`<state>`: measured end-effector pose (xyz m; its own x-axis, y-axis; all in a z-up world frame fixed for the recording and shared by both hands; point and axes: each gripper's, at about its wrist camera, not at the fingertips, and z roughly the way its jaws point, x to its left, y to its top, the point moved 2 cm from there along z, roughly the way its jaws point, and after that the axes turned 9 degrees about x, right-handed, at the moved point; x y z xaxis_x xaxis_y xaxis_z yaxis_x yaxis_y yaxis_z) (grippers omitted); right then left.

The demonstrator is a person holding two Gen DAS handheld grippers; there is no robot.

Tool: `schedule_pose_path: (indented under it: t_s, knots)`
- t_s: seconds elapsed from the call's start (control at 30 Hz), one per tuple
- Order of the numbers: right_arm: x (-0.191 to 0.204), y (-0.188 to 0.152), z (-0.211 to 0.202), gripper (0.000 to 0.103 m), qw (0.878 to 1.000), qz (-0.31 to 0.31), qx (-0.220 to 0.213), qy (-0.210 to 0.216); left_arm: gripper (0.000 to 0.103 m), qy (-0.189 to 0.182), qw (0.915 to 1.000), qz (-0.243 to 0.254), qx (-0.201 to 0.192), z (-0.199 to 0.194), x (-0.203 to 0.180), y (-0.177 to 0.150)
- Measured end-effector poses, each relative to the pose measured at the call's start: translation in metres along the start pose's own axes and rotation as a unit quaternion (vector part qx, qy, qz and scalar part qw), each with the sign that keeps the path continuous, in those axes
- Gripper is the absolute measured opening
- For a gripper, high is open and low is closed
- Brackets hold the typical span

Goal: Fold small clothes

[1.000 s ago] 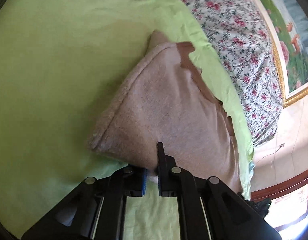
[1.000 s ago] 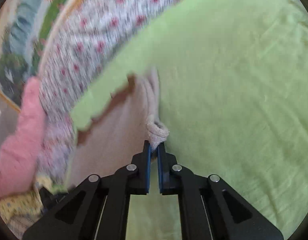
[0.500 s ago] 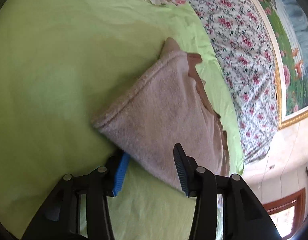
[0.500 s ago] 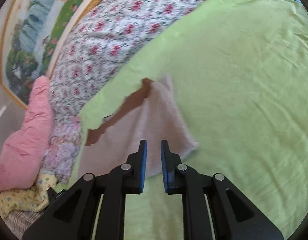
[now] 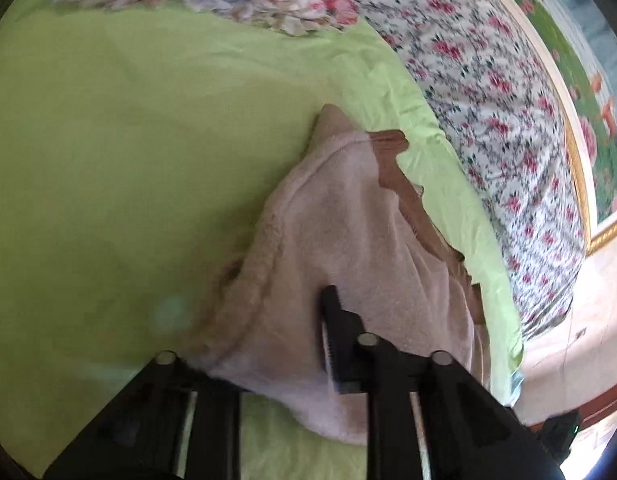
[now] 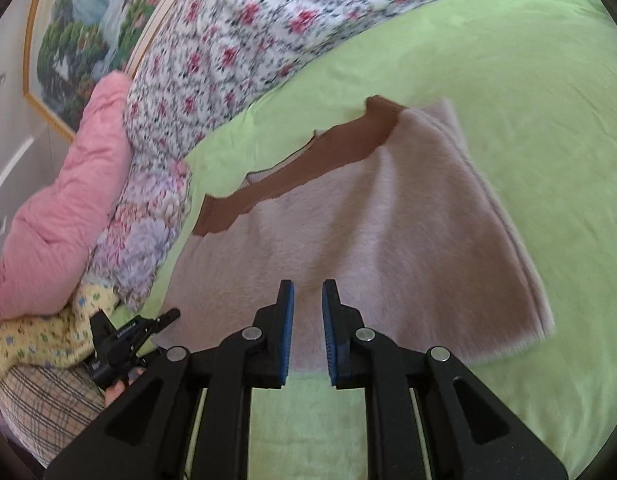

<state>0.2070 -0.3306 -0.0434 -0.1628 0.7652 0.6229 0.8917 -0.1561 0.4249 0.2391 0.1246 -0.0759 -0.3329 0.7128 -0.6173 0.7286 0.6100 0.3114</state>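
Note:
A fuzzy beige-pink garment [image 6: 388,232] with a brown ribbed band [image 6: 308,168] lies folded on the green sheet [image 6: 528,100]. My right gripper [image 6: 307,320] is open and empty, hovering just above the garment's near edge. In the left wrist view the same garment [image 5: 348,248] drapes over my left gripper [image 5: 284,344]. Its near corner covers the left finger, and only the right finger [image 5: 336,332] shows on top of the cloth. The jaws stand apart with the cloth's edge between them.
A floral quilt [image 6: 236,52] and a pink pillow [image 6: 60,216] lie along the far side of the bed. More bedding [image 6: 40,340] is piled at the left. A framed painting [image 6: 76,28] hangs behind. In the right wrist view the left gripper [image 6: 124,344] shows at the bed's left edge.
Both grippers let go of the garment's corners and it dropped flat. The right gripper pulled back and opened a little wider. The left gripper pushed in under the garment's near corner.

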Motion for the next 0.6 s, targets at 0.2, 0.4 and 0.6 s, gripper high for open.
schedule_pose_path:
  t_s: [0.2,0.4,0.6]
  knots:
    - [-0.004,0.03,0.012,0.015,1.0,-0.02,0.021,0.01,0.006,0.008,0.9936,0.106,-0.037,-0.022,-0.059,-0.006]
    - [-0.016,0.052,0.012,0.015,0.999,0.0,0.024,0.041,0.006,-0.008,0.9737,0.221,-0.054,-0.021,-0.146,-0.036]
    - [-0.026,0.072,0.012,0.027,0.99,0.033,0.038,0.131,0.006,-0.026,0.9466,0.321,0.003,0.034,-0.214,-0.092]
